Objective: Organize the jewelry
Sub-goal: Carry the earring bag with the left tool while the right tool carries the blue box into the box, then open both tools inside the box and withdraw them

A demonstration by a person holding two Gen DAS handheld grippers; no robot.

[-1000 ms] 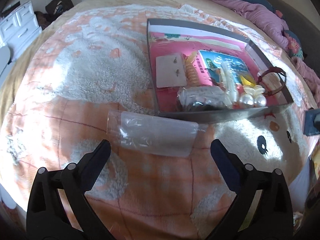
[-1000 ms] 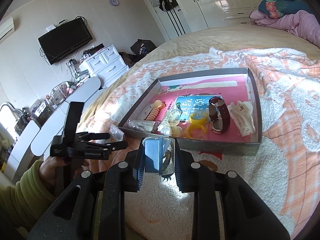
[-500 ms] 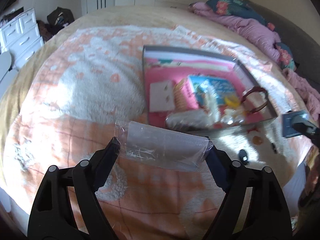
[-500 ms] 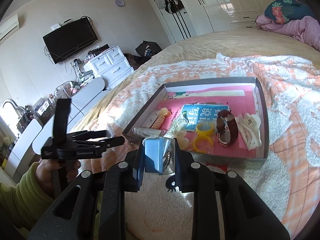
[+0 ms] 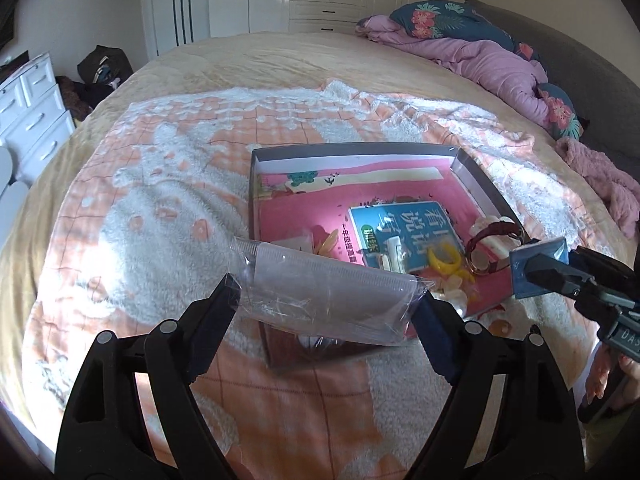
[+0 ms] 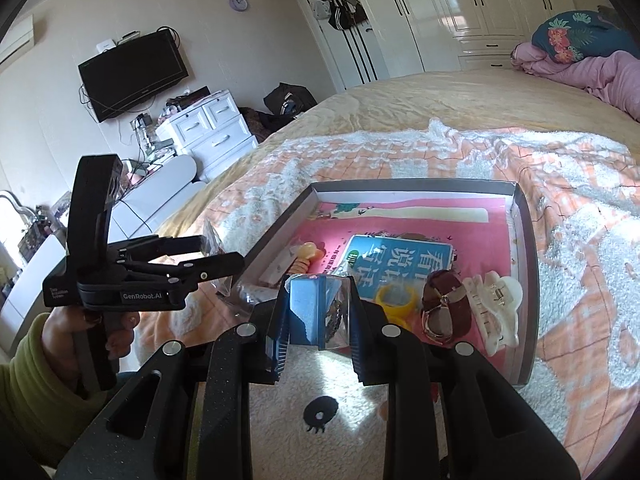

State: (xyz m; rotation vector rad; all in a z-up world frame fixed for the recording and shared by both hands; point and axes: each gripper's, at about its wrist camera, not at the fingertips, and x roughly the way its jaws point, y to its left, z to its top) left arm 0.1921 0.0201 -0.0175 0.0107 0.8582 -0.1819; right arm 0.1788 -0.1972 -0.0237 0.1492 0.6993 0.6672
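Note:
My left gripper is shut on a clear plastic bag and holds it above the blanket, in front of the grey tray. My right gripper is shut on a small blue card in a clear wrapper; it also shows at the right of the left wrist view. The tray holds a brown-strap watch, a white hair claw, a yellow ring, an orange spiral tie and a blue booklet.
The tray lies on an orange and white fleece blanket on a bed. Pink bedding is piled at the far right. White drawers and a wall television stand left of the bed.
My left gripper has closed on the clear bag and lifted it off the blanket. My right gripper has moved closer to the tray, still holding the blue card.

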